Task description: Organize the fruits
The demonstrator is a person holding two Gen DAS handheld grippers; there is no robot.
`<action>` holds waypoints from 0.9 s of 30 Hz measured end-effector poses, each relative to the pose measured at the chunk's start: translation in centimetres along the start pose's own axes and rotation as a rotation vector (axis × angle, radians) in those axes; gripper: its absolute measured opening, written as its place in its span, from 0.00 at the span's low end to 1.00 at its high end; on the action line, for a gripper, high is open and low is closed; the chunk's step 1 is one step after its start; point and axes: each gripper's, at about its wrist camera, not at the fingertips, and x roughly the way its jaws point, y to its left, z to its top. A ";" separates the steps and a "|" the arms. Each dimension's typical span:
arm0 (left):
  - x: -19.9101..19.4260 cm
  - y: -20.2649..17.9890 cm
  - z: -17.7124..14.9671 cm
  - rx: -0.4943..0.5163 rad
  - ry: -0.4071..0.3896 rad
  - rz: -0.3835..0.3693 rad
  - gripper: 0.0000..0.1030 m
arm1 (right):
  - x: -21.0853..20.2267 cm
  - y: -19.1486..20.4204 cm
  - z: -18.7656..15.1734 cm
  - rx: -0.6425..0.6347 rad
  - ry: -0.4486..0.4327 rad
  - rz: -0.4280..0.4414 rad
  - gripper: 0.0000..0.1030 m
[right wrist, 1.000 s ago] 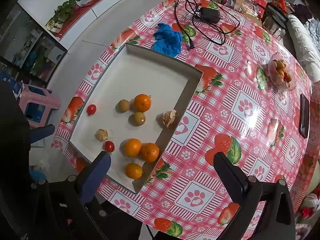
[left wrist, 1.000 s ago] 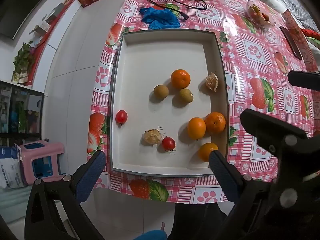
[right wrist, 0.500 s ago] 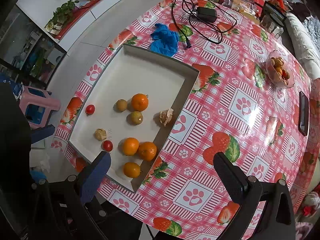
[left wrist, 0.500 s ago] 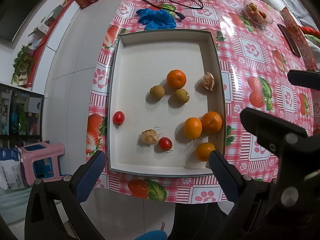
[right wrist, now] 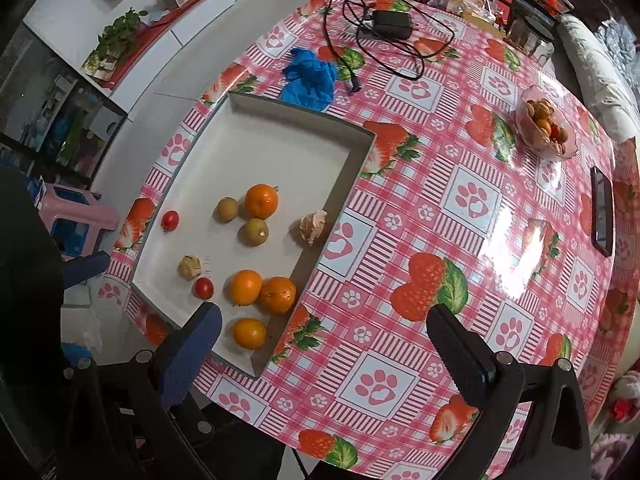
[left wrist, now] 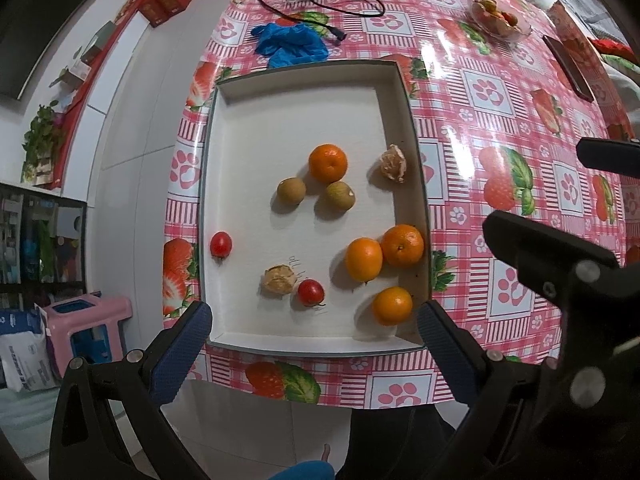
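A white tray (left wrist: pixel 280 128) (right wrist: pixel 256 144) on the pink strawberry tablecloth holds several oranges (left wrist: pixel 327 162) (right wrist: pixel 261 201), two brown longans (left wrist: pixel 291 191) (right wrist: pixel 227 209), two cherry tomatoes (left wrist: pixel 221 244) (right wrist: pixel 169 220) and two husked ground cherries (left wrist: pixel 394 165) (right wrist: pixel 314 225). My left gripper (left wrist: pixel 314 334) is open and empty, high above the tray's near edge. My right gripper (right wrist: pixel 326 334) is open and empty, above the table to the right of the tray's near corner. The right gripper's body shows in the left wrist view (left wrist: pixel 560 264).
A blue glove (left wrist: pixel 290 45) (right wrist: pixel 310 78) lies beyond the tray. A black charger with cable (right wrist: pixel 390 24) sits further back. A clear bowl of fruit (right wrist: pixel 546 126) (left wrist: pixel 498 18) and a phone (right wrist: pixel 602 210) lie at the right. A pink stool (left wrist: pixel 84 332) stands on the floor left.
Both grippers have drawn back and up a little from the table, so the tray looks smaller. Nothing on the tray has moved.
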 end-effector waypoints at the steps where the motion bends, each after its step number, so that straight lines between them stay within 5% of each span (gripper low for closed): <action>1: 0.0 -0.2 0.1 0.004 0.001 0.000 1.00 | 0.0 -0.2 -0.1 0.005 -0.001 0.001 1.00; 12: 0.4 -5.8 1.7 0.093 0.039 -0.012 1.00 | -0.3 -6.0 -2.9 0.110 0.008 0.006 1.00; 22: 0.5 -17.2 9.4 0.136 -0.063 -0.070 1.00 | 2.2 -23.8 -11.5 0.456 0.079 -0.084 1.00; 27: 2.4 -24.8 14.2 0.148 -0.142 -0.119 1.00 | 5.3 -29.4 -15.7 0.545 0.089 -0.108 1.00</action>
